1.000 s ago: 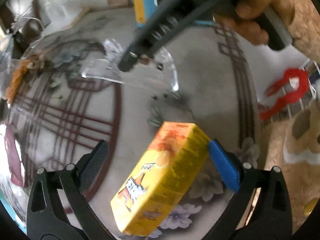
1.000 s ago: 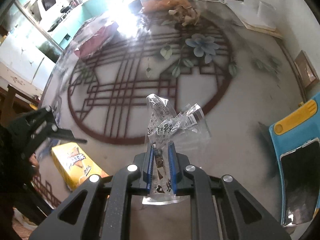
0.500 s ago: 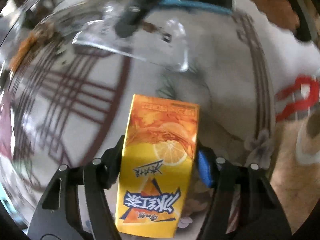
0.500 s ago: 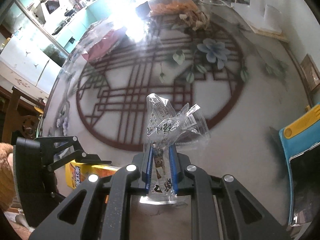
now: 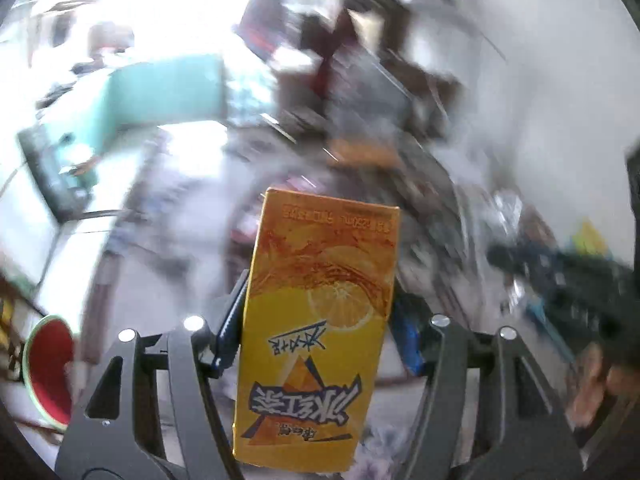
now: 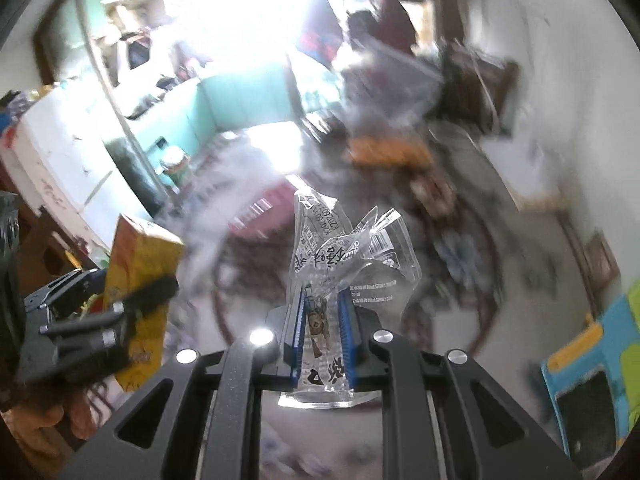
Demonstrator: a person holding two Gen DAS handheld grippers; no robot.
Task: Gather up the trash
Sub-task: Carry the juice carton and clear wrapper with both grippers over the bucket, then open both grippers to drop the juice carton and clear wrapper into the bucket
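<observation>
My left gripper (image 5: pixel 320 320) is shut on a yellow and orange juice carton (image 5: pixel 316 320) and holds it up off the table. The carton also shows at the left of the right wrist view (image 6: pixel 140 280), gripped by the left gripper (image 6: pixel 100 312). My right gripper (image 6: pixel 322 320) is shut on a crumpled clear plastic wrapper (image 6: pixel 344 264) with printed text, held above the round patterned table (image 6: pixel 520 320). In the left wrist view the right gripper (image 5: pixel 560 276) is a dark blur at the right.
Both views are motion blurred. A blue and yellow object (image 6: pixel 588 384) lies at the table's right edge. Orange snack litter (image 6: pixel 388 152) and a dark red packet (image 6: pixel 264 212) lie at the far side. A red bowl (image 5: pixel 50 380) sits low left.
My left gripper closed on the juice carton and lifted it off the table, swinging up. My right gripper, still holding the wrapper, has also lifted and tilted up.
</observation>
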